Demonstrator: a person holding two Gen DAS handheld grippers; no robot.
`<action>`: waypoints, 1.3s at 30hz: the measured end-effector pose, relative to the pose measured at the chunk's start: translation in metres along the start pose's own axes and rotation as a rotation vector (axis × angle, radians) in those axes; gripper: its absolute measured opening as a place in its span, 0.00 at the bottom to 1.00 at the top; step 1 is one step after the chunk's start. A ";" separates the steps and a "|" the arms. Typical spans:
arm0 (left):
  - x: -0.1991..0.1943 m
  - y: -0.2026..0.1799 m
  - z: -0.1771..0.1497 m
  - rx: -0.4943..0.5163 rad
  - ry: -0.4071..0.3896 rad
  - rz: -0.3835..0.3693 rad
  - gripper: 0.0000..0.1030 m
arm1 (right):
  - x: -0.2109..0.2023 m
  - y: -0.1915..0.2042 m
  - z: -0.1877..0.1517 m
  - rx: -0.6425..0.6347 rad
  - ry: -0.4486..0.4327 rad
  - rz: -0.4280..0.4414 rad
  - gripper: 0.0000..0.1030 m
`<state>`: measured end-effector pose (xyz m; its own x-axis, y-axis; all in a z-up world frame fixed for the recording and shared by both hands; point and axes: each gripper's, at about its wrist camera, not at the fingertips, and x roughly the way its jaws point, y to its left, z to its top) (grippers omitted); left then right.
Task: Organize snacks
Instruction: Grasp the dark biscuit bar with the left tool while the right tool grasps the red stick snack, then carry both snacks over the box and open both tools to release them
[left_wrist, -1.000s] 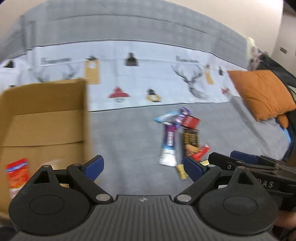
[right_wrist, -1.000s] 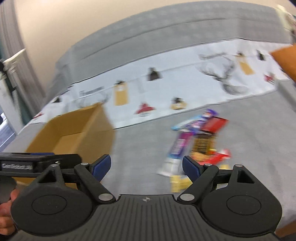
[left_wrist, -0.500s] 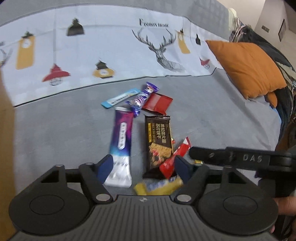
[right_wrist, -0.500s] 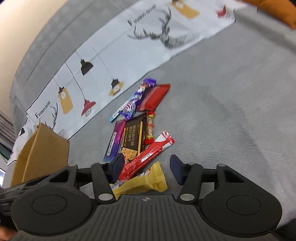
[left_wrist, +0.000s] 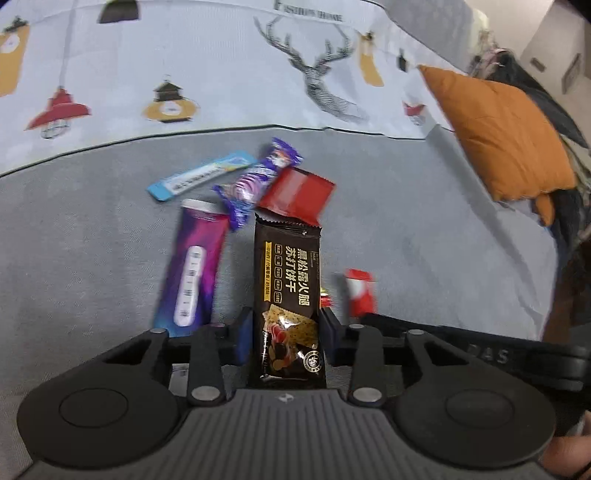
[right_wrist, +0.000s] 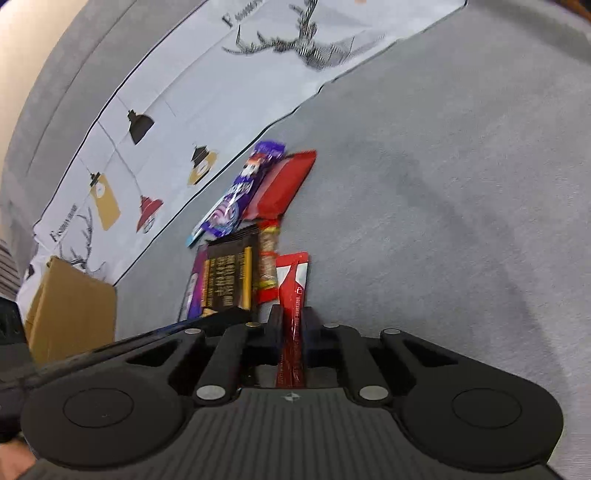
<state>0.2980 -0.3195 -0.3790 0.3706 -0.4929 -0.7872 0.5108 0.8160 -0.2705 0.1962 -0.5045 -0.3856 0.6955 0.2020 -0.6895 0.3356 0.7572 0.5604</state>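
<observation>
A: What worries you here?

B: The left gripper (left_wrist: 286, 338) first. Its jaws are closing on the near end of the black cracker pack (left_wrist: 288, 291), which lies between them on the grey bedspread (left_wrist: 424, 236). The pads look to be at the pack's edges, but I cannot tell whether they press yet. A flat foil pack pinched by its edges may buckle or slide out when lifted.

A: And the right?

B: The right gripper (right_wrist: 291, 343) has its jaws together, clamped on the red stick sachet (right_wrist: 293, 295). It is thin and limp, so it could droop or slip free on the way over.

A: What is crowding them?

B: The two grippers sit just beside each other; in the left view the right one's finger runs right behind the left jaw. Lifting together risks a knock. The purple-and-white bar (left_wrist: 192, 273) lies just left of the cracker pack, a small red-ended roll (right_wrist: 267, 269) between pack and sachet.

A: Farther off?

B: The purple twist-wrapped candy (left_wrist: 255, 181), a blue stick (left_wrist: 201, 175) and a flat red packet (left_wrist: 295, 194) touch or overlap beyond. The cardboard box (right_wrist: 70, 306), likely the destination, stands well apart to the left. An orange cushion (left_wrist: 498, 136) lies far right.
</observation>
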 end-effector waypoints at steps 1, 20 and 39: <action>-0.005 0.000 0.000 0.000 -0.004 0.036 0.37 | -0.004 -0.002 0.000 -0.001 -0.013 -0.012 0.10; 0.000 -0.022 -0.013 0.174 0.061 0.166 0.42 | -0.007 0.031 -0.031 -0.434 -0.090 -0.249 0.27; -0.179 -0.014 -0.018 0.082 -0.185 0.161 0.41 | -0.078 0.069 -0.028 -0.391 -0.275 -0.130 0.11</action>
<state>0.2108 -0.2367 -0.2439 0.5842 -0.4116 -0.6994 0.4924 0.8649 -0.0977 0.1476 -0.4502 -0.3060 0.8232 -0.0409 -0.5662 0.2038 0.9522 0.2275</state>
